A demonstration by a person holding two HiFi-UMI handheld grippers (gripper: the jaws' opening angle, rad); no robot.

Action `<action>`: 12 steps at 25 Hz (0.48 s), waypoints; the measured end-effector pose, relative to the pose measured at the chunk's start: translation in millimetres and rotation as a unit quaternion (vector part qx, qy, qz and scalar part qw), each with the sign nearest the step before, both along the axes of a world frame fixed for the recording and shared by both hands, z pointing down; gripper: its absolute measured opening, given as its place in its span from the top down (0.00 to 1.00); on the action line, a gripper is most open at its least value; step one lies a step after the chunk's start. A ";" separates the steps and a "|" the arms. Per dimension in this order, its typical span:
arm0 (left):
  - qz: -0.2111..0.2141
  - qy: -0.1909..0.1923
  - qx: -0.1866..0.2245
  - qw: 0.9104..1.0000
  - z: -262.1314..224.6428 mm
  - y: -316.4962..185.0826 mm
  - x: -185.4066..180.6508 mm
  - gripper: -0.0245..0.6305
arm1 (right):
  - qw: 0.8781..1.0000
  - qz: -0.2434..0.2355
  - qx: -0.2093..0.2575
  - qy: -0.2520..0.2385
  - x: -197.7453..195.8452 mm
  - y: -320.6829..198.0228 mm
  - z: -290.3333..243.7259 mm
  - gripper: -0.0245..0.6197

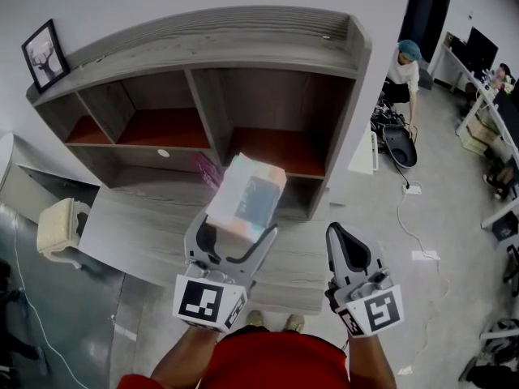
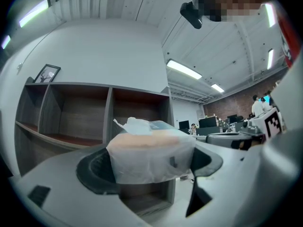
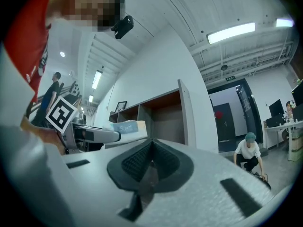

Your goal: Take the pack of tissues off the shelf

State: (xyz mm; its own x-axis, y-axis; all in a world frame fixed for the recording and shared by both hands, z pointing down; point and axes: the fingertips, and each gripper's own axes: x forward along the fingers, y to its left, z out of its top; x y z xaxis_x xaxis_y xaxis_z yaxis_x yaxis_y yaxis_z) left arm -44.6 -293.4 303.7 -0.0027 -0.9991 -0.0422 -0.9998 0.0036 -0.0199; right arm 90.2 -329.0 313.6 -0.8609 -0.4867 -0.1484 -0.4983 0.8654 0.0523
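Note:
The pack of tissues is a pale plastic-wrapped block with a blue patch, held in the air in front of the grey wooden shelf. My left gripper is shut on it, jaws pressing both sides; in the left gripper view the pack fills the gap between the dark pads. My right gripper hangs to the right, shut and holding nothing. In the right gripper view its pads meet, and the pack shows at the left.
The shelf has open compartments with red-brown floors and a low grey ledge below. A framed picture stands on its top left. A cream stool is at the left. A person crouches far right near cables.

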 end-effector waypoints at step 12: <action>0.002 0.002 -0.002 1.000 1.5 -1.0 2.1 0.30 | 1.000 0.002 -0.001 0.002 2.6 1.8 1.2 0.95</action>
State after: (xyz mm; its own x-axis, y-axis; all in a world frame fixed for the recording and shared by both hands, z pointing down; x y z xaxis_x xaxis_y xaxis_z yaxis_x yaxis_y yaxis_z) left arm -42.6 -294.4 305.2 0.0016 -0.9993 -0.0378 -0.9999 -0.0010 -0.0163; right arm 92.8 -327.3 314.8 -0.8593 -0.4907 -0.1442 -0.5018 0.8634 0.0521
